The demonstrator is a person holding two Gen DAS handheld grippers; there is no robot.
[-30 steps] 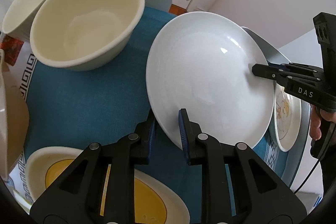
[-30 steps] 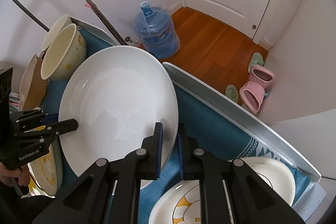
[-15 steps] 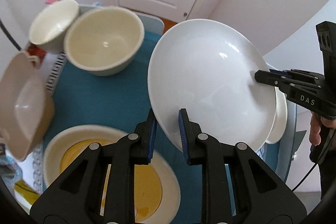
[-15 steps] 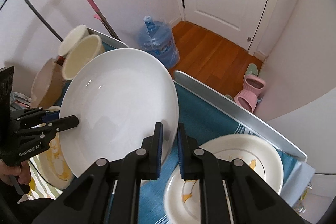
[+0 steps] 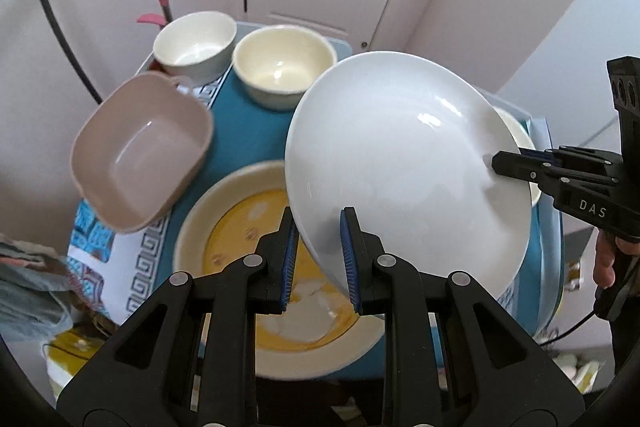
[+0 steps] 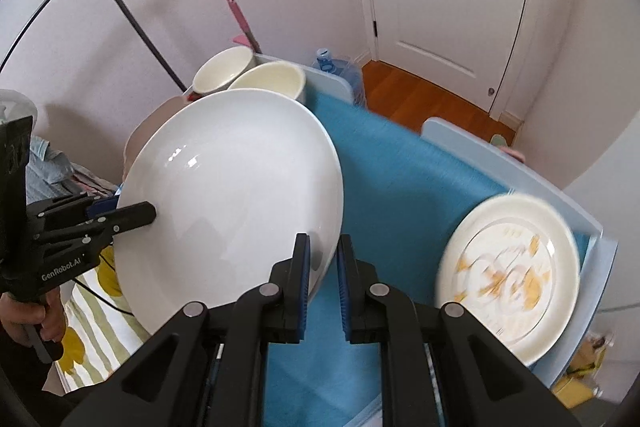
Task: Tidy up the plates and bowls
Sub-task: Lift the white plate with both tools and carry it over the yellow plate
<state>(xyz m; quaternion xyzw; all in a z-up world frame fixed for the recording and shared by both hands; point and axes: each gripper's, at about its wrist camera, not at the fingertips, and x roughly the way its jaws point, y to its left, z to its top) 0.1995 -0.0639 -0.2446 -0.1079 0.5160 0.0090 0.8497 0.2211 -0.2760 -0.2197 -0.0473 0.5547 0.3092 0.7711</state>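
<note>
Left gripper (image 5: 318,259), right gripper (image 6: 323,285) angled downward, clamping white plate (image 5: 400,163) rim

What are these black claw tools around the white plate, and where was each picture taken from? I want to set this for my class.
No robot here: a person holds a hand tool with two jaws in each hand. Each picture comes from a camera on one tool, looking along its jaws. The left gripper and right gripper each clamp a rim of the large white plate, held tilted above a blue mat. Below lie a yellow-centred plate, a patterned plate, two cream bowls and a pink square bowl.
</note>
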